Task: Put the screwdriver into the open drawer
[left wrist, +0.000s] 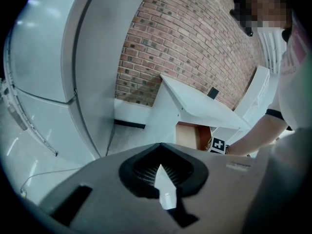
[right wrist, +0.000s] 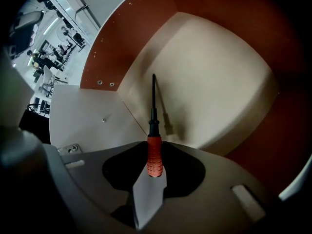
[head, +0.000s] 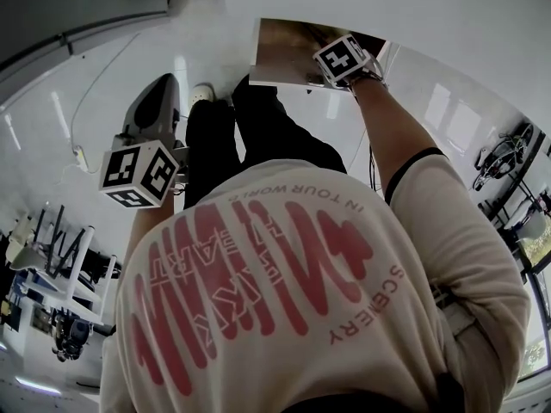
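Note:
A screwdriver with a red ribbed handle and a thin black shaft hangs tip-down over the pale floor of the open drawer. My right gripper is shut on its handle and points straight down into the drawer. The shaft casts a shadow on the drawer floor and hangs clear of it. In the head view the right gripper's marker cube sits over the drawer. My left gripper is shut on nothing and is held away to the left, its cube beside the person's body.
The drawer has reddish-brown side walls and belongs to a white cabinet against a brick wall. A large grey-white appliance stands on the left. A cable runs over the glossy white floor. The person's legs stand before the drawer.

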`<move>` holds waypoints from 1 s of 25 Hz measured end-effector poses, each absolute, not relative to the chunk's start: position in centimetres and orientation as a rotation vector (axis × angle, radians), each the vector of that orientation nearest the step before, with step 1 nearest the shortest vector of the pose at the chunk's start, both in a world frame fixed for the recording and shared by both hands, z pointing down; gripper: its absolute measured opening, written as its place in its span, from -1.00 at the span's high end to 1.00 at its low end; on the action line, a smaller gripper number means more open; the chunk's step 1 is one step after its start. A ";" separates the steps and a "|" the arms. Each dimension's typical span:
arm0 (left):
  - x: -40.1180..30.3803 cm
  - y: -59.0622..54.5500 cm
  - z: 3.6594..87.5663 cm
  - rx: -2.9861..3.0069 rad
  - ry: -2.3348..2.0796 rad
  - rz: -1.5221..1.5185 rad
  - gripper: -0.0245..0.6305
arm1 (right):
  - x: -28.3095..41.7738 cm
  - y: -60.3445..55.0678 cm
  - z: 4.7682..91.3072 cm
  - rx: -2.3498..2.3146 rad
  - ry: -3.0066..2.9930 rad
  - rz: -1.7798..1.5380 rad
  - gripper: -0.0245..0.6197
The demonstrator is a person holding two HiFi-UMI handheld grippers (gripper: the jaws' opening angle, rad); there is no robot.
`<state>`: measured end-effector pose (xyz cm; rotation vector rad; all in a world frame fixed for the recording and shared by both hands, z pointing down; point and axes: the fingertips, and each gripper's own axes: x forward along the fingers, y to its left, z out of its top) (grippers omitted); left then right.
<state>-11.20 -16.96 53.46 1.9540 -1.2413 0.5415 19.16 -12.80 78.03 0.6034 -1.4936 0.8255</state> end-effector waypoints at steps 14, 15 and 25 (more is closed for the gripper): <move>-12.1 -15.5 54.9 1.903 -1.270 0.547 0.92 | 18.8 -12.8 79.9 0.561 -1.457 0.777 0.58; -12.0 -15.3 55.0 1.901 -1.270 0.546 0.92 | 19.0 -12.8 80.0 0.561 -1.453 0.772 0.57; -13.0 -13.7 55.5 1.863 -1.326 0.539 0.92 | 18.8 -12.7 80.6 0.560 -1.443 0.737 0.55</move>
